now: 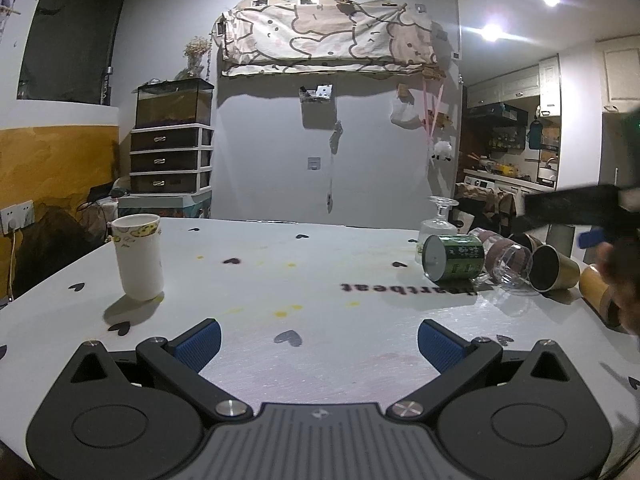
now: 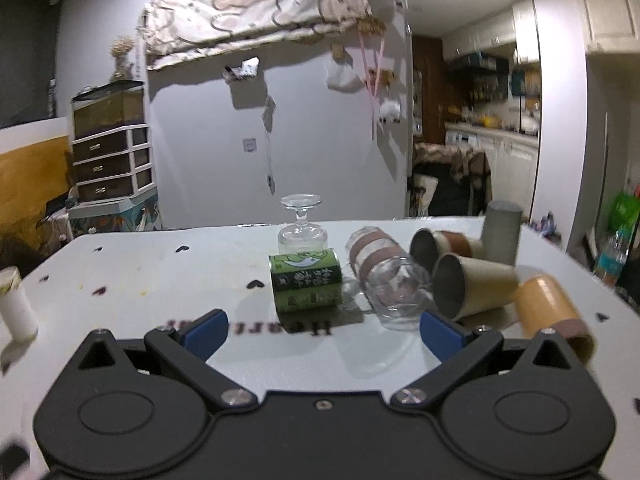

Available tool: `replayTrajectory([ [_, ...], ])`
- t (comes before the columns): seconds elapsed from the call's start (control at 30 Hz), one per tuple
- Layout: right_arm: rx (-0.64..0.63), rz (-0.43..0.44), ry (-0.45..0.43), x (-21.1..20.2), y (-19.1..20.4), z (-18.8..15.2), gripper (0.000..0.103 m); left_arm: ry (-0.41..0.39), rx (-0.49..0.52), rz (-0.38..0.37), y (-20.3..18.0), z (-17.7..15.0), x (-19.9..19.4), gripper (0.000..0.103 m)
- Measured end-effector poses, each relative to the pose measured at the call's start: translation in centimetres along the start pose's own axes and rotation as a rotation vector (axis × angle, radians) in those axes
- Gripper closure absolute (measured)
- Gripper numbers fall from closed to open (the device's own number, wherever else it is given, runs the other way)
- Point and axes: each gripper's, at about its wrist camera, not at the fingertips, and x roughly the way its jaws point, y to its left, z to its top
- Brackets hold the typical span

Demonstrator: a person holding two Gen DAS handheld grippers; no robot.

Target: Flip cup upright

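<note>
**Lining up on a toppled cup**

Reaching with my right gripper [image 2: 323,330], jaws apart and empty, I face the cluster of fallen cups on the white heart-printed worktop [image 2: 160,280]. Nearest the gap between my fingers lies the clear glass cup with brown bands [image 2: 384,276], at about 1 o'clock from the jaw centre, just beside the green printed can-shaped cup [image 2: 306,280].

The glass cup rests on its side, long axis running from 11 o'clock far to 5 o'clock near, open mouth pointing toward me. I judge it is still to be righted.

To do this well, I would close across its banded middle, not the slick rim, lift clear of the green cup, then roll my wrist until the mouth faces up.

My left gripper [image 1: 319,340] hangs open over bare worktop, the upright white paper cup [image 1: 138,258] at its 10 o'clock.
</note>
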Motion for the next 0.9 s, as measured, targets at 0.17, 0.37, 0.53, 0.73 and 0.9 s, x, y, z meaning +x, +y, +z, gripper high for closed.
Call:
replayTrajectory([
  [0.17, 0.128, -0.014, 0.082, 5.9, 0.7, 2.3, 0.0, -0.004, -0.016, 0.025, 1.5, -0.1, -0.1, 0.0],
  [0.37, 0.45, -0.019, 0.197, 13.6, -0.5, 3.9, 0.001, 0.0, -0.04, 0.075, 3.8, -0.5, 0.2, 0.0],
  [0.53, 0.649, -0.024, 0.264, 18.3, -0.9, 3.5, 0.003, 0.012, -0.059, 0.108, 5.4, -0.8, 0.4, 0.0],
  [0.73, 0.981, -0.017, 0.366, 22.3, -2.5, 1.6, 0.003, 0.027, -0.069, 0.139, 6.7, -1.1, 0.5, 0.0],
  [0.9, 1.092, -0.008, 0.366, 23.5, -2.7, 0.4, 0.009, 0.034, -0.08, 0.149, 7.2, -1.2, 0.7, 0.0],
])
